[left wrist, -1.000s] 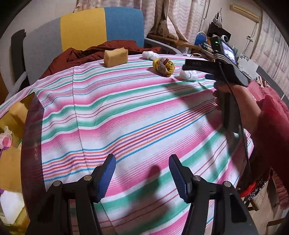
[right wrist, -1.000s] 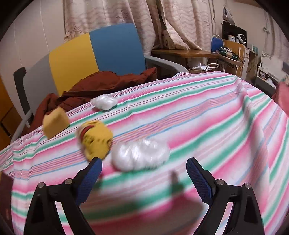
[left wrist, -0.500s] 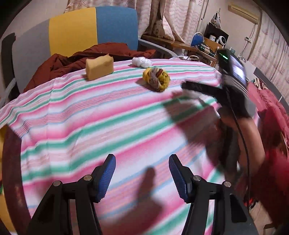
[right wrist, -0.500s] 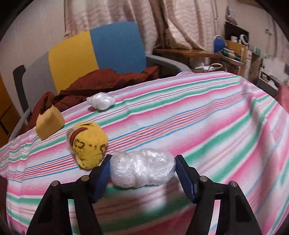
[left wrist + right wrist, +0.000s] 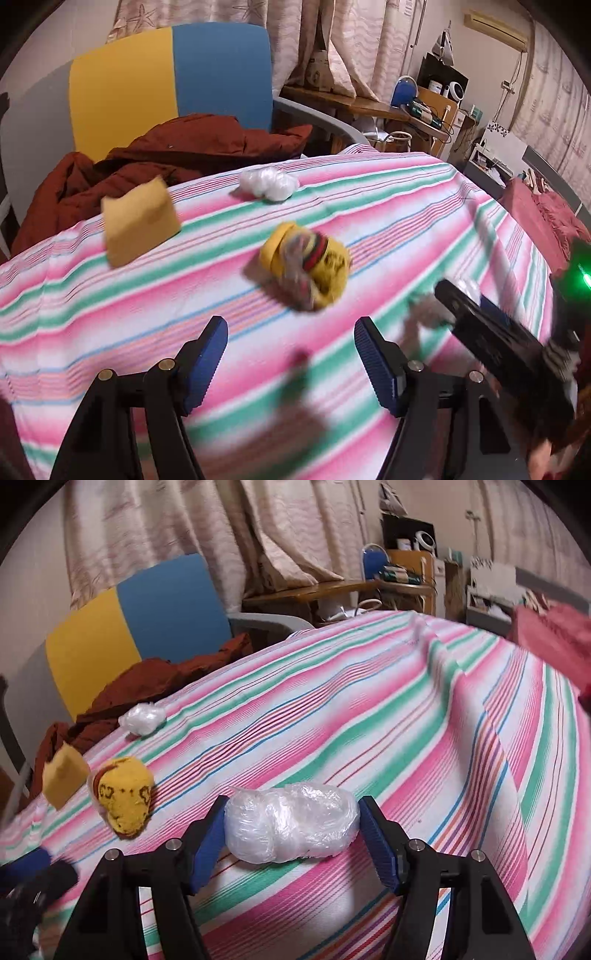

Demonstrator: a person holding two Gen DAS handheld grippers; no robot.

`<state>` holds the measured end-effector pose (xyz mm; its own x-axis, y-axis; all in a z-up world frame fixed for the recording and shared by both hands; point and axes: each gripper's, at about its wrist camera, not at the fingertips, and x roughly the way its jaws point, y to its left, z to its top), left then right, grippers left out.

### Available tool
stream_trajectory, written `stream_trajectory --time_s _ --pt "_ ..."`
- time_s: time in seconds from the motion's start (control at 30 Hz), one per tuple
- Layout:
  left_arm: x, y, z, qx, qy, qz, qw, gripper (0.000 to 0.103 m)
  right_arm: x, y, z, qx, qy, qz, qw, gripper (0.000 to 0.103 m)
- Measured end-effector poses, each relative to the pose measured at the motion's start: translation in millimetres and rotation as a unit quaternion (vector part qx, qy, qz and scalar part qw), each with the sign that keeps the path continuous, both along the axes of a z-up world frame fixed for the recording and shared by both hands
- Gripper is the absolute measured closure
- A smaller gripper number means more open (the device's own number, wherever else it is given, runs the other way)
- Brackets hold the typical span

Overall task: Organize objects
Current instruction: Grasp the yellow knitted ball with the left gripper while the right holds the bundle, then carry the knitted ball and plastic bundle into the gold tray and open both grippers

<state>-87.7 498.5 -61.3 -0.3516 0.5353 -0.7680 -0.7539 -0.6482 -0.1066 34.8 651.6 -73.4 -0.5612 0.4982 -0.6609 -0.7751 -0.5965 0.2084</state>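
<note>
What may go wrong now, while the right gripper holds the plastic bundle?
1. The crumpled plastic bundle is soft; the right gripper pinches only its ends, so it may slip out.
2. The left gripper, open and empty, nears the yellow rolled sock and may knock it away.

We look from the left wrist down along its fingers (image 5: 216, 354) across the striped table (image 5: 388, 206) toward the chair (image 5: 170, 85). From the right wrist we look down at the same table, closer in. Both views share the sponge (image 5: 140, 221), the yellow ball (image 5: 310, 273), the far white wad (image 5: 267, 182) and the curtains (image 5: 347, 40)
</note>
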Motion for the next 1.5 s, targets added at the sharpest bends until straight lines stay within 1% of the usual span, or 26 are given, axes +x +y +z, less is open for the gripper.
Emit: stream_trajectory --time_s 0.07,0.13,0.33,0.4,0.47,0.57,0.63,0.7,0.8,0.83,0.87,0.93,1.07,1.13,1.2,1.37,1.5 --pt "-3.2 12.9 -2.8 -0.007 0.004 -0.005 1.0 0.031 5.0 1.3 -0.6 -0.005 0.014 -0.005 1.0 0.033" --pt "-4.5 22.4 -2.9 -0.006 0.014 -0.009 0.9998 0.031 6.9 2.8 -2.2 -0.01 0.017 -0.012 1.0 0.033" --pt "-4.3 50.2 -3.2 -0.017 0.077 -0.021 0.9967 0.03 2.9 0.5 -3.1 -0.002 0.006 -0.014 1.0 0.032" --pt "-4.0 56.0 -6.2 -0.019 0.087 -0.029 0.9956 0.029 3.3 0.6 -3.5 -0.003 0.006 -0.015 1.0 0.032" --pt "-4.8 59.9 -11.0 -0.022 0.092 -0.034 0.9949 0.022 4.5 1.0 -3.6 -0.003 0.007 -0.014 1.0 0.032" --pt "-4.6 63.5 -17.9 -0.034 0.107 -0.033 0.9931 0.022 4.0 1.3 -3.5 -0.004 0.006 -0.014 1.0 0.032" --pt "-8.0 64.8 -23.3 -0.04 0.099 -0.032 0.9938 0.022 3.5 1.4 -3.7 -0.003 0.006 -0.014 1.0 0.032" --pt "-14.1 62.3 -27.1 -0.033 0.08 -0.031 0.9958 0.022 3.7 1.8 -3.8 -0.003 0.007 -0.014 1.0 0.031" --pt "-28.2 56.6 -32.1 -0.025 0.047 -0.01 0.9986 0.023 3.5 1.9 -4.0 -0.003 0.007 -0.014 1.0 0.031" --pt "-33.5 55.2 -34.6 -0.022 0.03 -0.006 0.9993 0.029 3.7 1.8 -4.0 -0.003 0.007 -0.014 1.0 0.031" --pt "-37.5 53.2 -36.1 -0.019 0.02 -0.001 0.9996 0.032 3.9 1.8 -4.0 -0.003 0.007 -0.014 1.0 0.031" --pt "-35.4 51.5 -35.5 -0.015 0.027 0.001 0.9995 0.034 3.8 1.9 -4.0 -0.003 0.007 -0.014 1.0 0.031" --pt "-23.8 54.2 -35.3 -0.019 0.053 -0.007 0.9984 0.043 3.4 1.2 -4.0 -0.001 0.007 -0.014 1.0 0.031" --pt "-22.5 51.1 -32.3 -0.007 0.054 -0.014 0.9984 0.046 3.3 0.6 -3.5 0.002 0.006 -0.014 1.0 0.031" --pt "-23.6 46.1 -29.9 0.003 0.057 -0.009 0.9983 0.047 3.5 -0.5 -2.5 0.007 0.006 -0.015 1.0 0.031" --pt "-24.5 35.4 -25.8 0.013 0.065 0.016 0.9977 0.048 1.8 -3.5 -0.6 0.017 0.0 -0.013 1.0 0.031" --pt "-14.0 26.3 -18.2 0.021 0.091 0.023 0.9953 0.048 -0.3 -6.5 1.1 0.028 -0.006 -0.011 1.0 0.031"
